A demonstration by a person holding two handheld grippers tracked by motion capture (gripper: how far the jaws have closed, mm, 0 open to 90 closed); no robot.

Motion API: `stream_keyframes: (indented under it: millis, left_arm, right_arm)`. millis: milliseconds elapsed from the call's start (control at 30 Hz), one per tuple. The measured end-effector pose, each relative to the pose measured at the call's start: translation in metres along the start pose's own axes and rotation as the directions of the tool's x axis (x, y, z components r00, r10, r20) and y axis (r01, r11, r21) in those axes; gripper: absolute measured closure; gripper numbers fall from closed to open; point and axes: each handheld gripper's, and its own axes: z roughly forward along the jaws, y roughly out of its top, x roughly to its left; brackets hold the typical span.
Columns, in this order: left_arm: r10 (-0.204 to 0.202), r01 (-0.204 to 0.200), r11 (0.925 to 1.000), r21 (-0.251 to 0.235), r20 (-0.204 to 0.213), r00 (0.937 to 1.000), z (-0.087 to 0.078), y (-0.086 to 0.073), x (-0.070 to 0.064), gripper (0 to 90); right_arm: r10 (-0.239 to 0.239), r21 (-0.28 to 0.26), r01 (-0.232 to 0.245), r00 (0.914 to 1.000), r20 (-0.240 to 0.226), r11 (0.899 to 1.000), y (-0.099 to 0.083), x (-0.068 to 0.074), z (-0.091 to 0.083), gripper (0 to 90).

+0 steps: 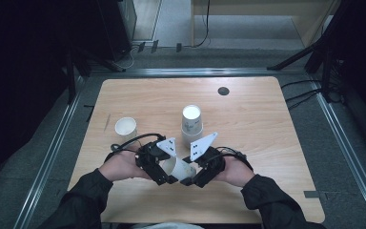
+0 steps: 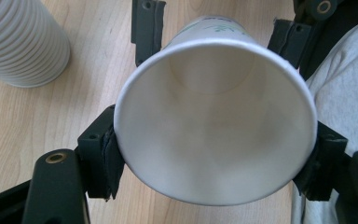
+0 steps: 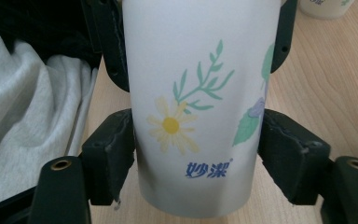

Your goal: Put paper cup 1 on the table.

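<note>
Paper cup (image 1: 178, 168) held on its side just above the near middle of the table (image 1: 257, 124), between both grippers. Blue Chinese characters "妙洁" printed low on its wall in the right gripper view (image 3: 207, 170); above them a yellow-centred daisy with pale petals, a green leafy sprig, and at the edge a green leaf with a bluish-purple flower. Wall otherwise plain white; inside plain, off-white, empty, round mouth turned toward the left gripper's camera (image 2: 214, 121). Left gripper (image 1: 159, 164) closed part-way onto the cup near its rim, pads (image 2: 107, 156) pressing both sides. Right gripper (image 1: 198, 167) likewise closed part-way on the cup's lower body, pads (image 3: 114, 149) touching both sides of the printed wall. Each gripper held in a hand, dark sleeves coming in from the near edge. Farther back on the table: a stack of upturned white cups (image 1: 191, 123), ribbed where the rims nest; to the left, a single cup standing upright (image 1: 126, 129), mouth up. Small dark round disc (image 1: 223, 90) near the far edge. Pale grey cloth (image 3: 32, 93) beside the jaws in both gripper views.
</note>
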Motion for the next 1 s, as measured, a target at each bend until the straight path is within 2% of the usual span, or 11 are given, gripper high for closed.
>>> stream_keyframes:
  millis: [233, 367, 467, 533, 700, 867, 1000]
  left_arm:
    - [0.001, -0.001, 0.9999, -0.017, 0.010, 0.9999, 0.001, 0.000, 0.001, 24.7]
    - [0.013, -0.014, 0.9981, -0.059, -0.015, 0.9998, -0.002, -0.002, 0.000, 20.9]
    - [-0.013, 0.011, 0.9964, -0.084, -0.019, 0.9997, -0.005, -0.004, 0.002, 13.6]
    - [-0.028, 0.026, 0.9938, -0.108, -0.017, 0.9995, -0.007, -0.005, 0.004, 12.5]
    - [-0.056, 0.053, 0.9826, -0.178, -0.014, 0.9983, -0.015, -0.008, 0.006, 10.8]
    - [-0.085, 0.083, 0.9674, -0.239, 0.001, 0.9963, -0.019, -0.012, 0.008, 10.2]
    - [-0.104, 0.098, 0.9545, -0.282, -0.006, 0.9946, -0.022, -0.014, 0.009, 10.1]
  right_arm:
    - [-0.009, 0.004, 0.009, 0.9999, 0.010, 1.000, -0.001, 0.001, -0.003, 34.8]
    - [-0.009, -0.003, 0.009, 0.9997, 0.022, 1.000, 0.001, 0.001, -0.005, 34.2]
    - [-0.010, -0.014, 0.011, 0.9995, 0.031, 1.000, 0.000, 0.001, -0.009, 34.1]
    - [-0.006, -0.025, 0.007, 0.9993, 0.037, 1.000, 0.000, 0.000, -0.011, 34.0]
    - [0.008, -0.061, -0.004, 0.9979, 0.064, 0.998, 0.000, 0.000, -0.020, 34.0]
    - [0.032, -0.105, -0.024, 0.9967, 0.075, 0.994, -0.001, -0.003, -0.029, 34.0]
    - [0.046, -0.130, -0.035, 0.9952, 0.087, 0.991, -0.002, -0.005, -0.035, 33.9]
